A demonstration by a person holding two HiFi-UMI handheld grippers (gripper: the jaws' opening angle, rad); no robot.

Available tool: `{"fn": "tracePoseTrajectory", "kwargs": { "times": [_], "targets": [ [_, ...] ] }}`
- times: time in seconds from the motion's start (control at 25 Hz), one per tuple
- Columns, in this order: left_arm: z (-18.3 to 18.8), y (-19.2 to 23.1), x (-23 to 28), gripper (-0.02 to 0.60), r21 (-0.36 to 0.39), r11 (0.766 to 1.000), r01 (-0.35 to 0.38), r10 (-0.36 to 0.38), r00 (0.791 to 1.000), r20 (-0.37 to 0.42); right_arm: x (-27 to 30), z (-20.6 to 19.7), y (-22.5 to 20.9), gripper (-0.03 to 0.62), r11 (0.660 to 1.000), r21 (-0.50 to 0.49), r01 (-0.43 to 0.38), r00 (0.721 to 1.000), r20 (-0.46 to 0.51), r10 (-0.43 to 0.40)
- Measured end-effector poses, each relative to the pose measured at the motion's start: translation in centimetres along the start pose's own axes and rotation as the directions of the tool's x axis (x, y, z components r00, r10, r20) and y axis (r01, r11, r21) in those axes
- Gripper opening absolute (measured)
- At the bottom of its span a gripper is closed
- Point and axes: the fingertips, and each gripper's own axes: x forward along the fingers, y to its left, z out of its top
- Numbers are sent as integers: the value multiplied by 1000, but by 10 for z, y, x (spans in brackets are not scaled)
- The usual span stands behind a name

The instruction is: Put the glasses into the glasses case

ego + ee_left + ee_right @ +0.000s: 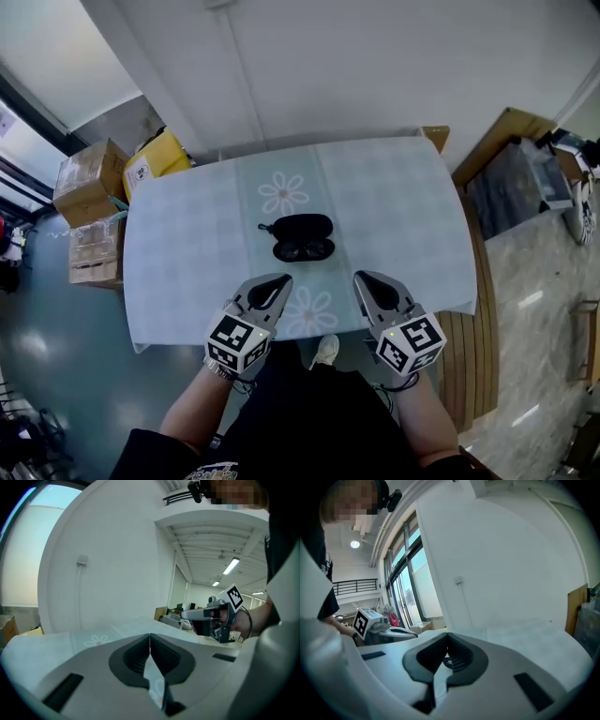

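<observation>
A black glasses case point(301, 226) lies at the middle of the table point(187, 253), which has a pale blue flowered cloth. Dark glasses point(305, 250) rest right against the case's near side; whether they sit in an open half of the case cannot be told. My left gripper point(273, 284) hovers over the table's near edge, left of and nearer than the case, jaws closed and empty. My right gripper point(367, 280) mirrors it on the right, also shut and empty. The left gripper view shows closed tips point(150, 637) and the right gripper point(206, 614) beyond. Neither the case nor the glasses shows clearly in either gripper view.
Cardboard boxes point(89, 183) and a yellow box point(157, 156) stand on the floor at the left of the table. A wooden bench point(472, 319) runs along its right side. A white wall lies behind the table. A shoe point(325, 351) shows below the near edge.
</observation>
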Motion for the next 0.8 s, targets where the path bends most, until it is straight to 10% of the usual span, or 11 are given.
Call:
{"fn": "tracePoseTrajectory", "kwargs": {
  "times": [0.8],
  "targets": [
    [-10,-12,-102,28,-12,998,-59,59,998,20,27,-13,104,23,988,-27,-154,987,-42,153]
  ]
}}
